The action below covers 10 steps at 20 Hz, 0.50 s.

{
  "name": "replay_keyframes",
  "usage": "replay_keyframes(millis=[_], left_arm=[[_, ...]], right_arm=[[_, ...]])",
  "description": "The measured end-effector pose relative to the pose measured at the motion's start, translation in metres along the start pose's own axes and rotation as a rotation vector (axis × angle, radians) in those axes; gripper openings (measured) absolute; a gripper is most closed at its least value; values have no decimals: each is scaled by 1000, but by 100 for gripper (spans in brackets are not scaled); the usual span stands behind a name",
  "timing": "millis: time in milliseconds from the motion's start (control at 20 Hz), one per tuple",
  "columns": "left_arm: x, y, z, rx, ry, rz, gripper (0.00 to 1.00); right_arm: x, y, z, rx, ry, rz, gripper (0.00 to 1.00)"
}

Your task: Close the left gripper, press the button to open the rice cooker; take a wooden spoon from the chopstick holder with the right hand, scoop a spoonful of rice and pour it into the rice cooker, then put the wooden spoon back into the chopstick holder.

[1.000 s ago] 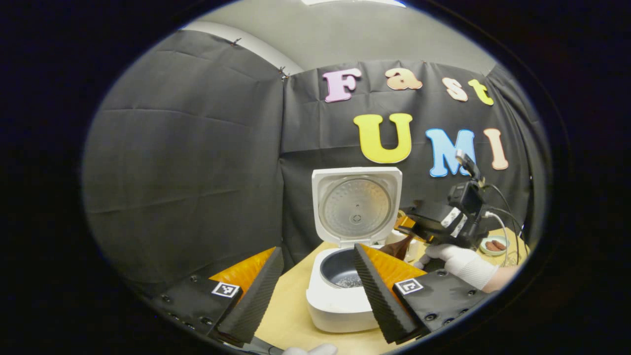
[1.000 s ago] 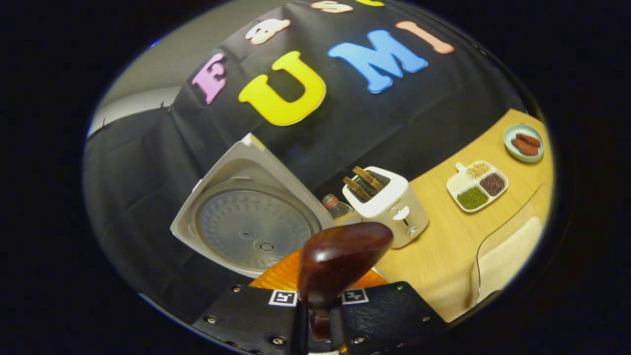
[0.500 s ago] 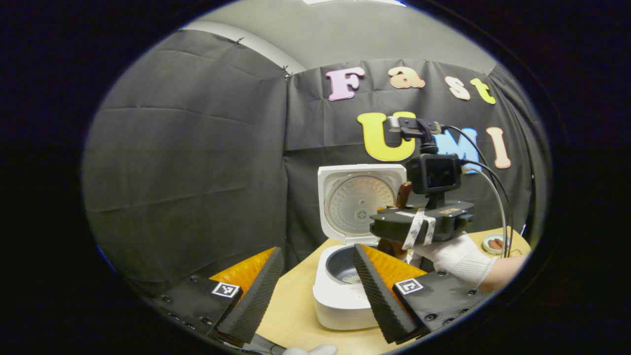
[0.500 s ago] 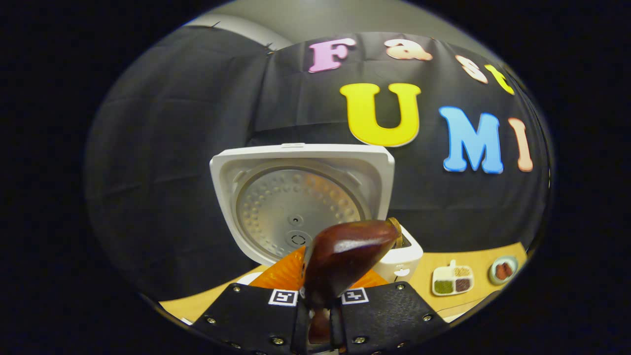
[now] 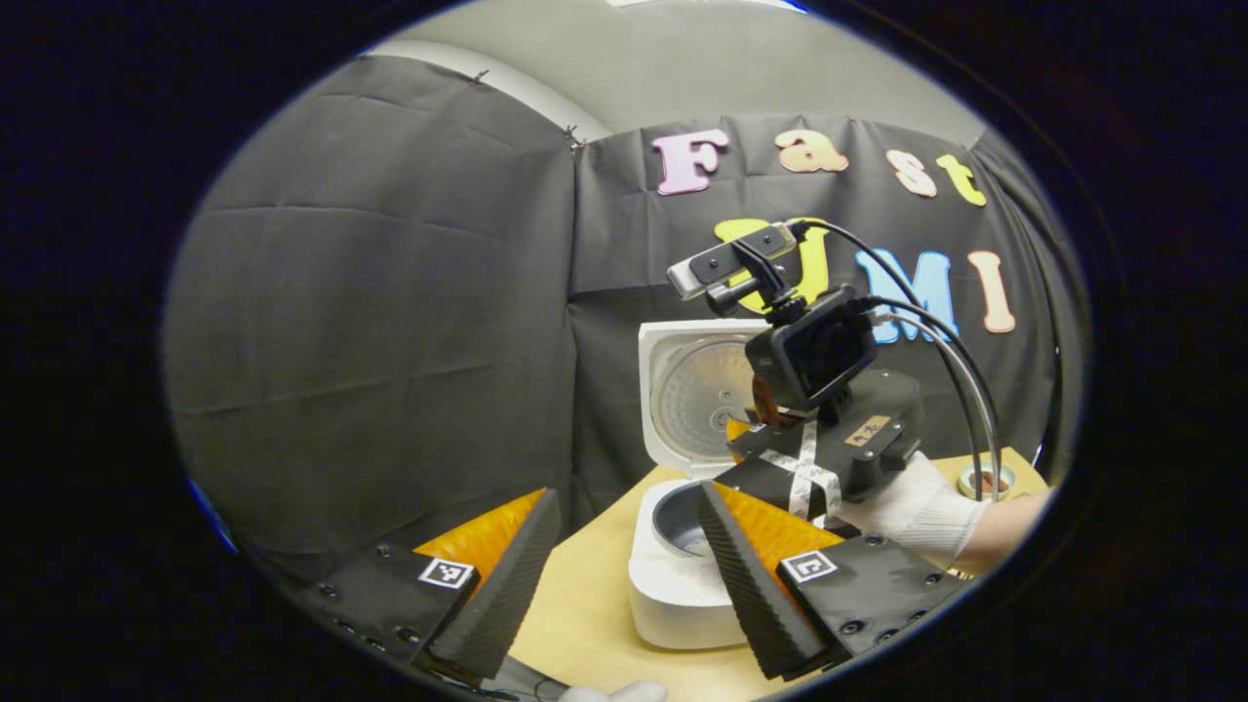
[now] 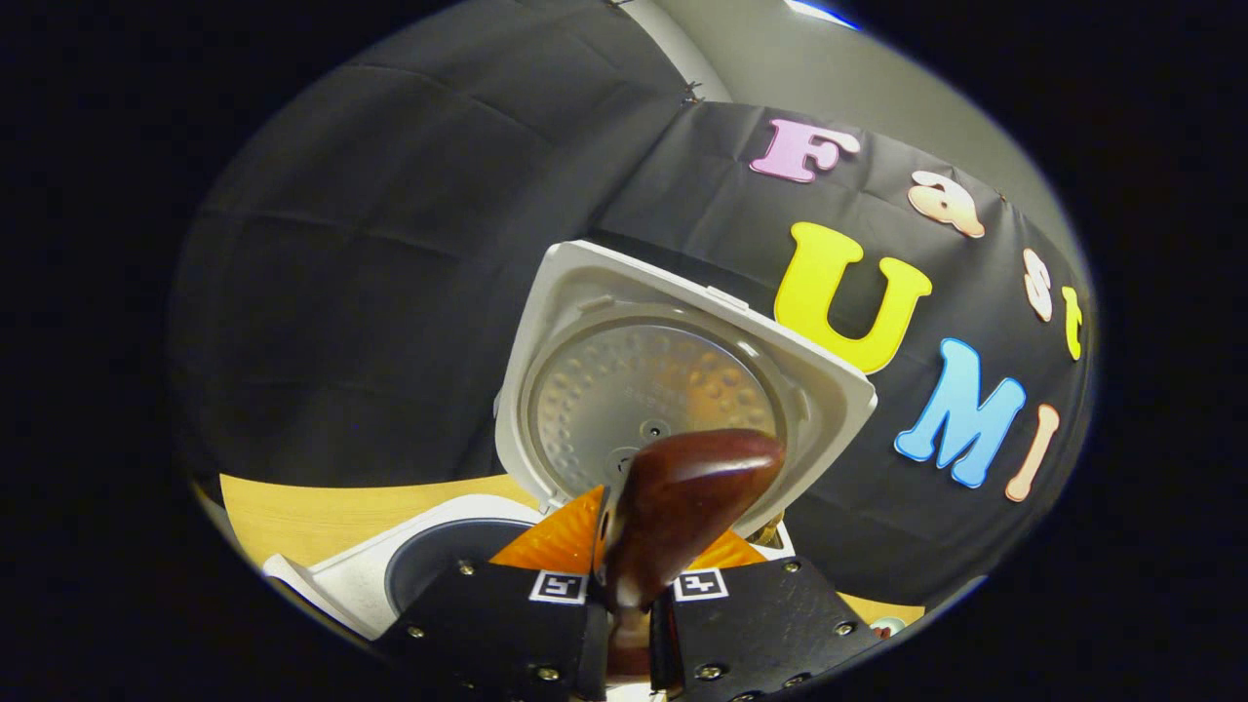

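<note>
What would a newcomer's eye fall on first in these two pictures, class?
Most striking is the dark wooden spoon, clamped upright in the right gripper in the right gripper view. Right behind it stands the white rice cooker, lid raised. In the left gripper view a gloved hand holds that gripper above the cooker.

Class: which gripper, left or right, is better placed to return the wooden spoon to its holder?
Right: the right gripper is shut on the wooden spoon. The left gripper is open.
</note>
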State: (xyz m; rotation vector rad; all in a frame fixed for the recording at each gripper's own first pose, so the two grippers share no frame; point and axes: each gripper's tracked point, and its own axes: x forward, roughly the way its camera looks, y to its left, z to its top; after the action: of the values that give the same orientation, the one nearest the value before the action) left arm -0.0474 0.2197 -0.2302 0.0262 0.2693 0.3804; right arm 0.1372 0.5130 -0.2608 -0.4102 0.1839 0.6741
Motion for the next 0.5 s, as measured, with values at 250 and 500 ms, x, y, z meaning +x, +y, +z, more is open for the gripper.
replay_keyframes(millis=[250,500], left_arm=[[-3,-1,7,7,-8,-2,96],[-6,-12,18,29,-32,-31,98]], right_arm=[[-4,-23,4,218,-15,23,17],[-25,-87,34,687,-131,13,17]])
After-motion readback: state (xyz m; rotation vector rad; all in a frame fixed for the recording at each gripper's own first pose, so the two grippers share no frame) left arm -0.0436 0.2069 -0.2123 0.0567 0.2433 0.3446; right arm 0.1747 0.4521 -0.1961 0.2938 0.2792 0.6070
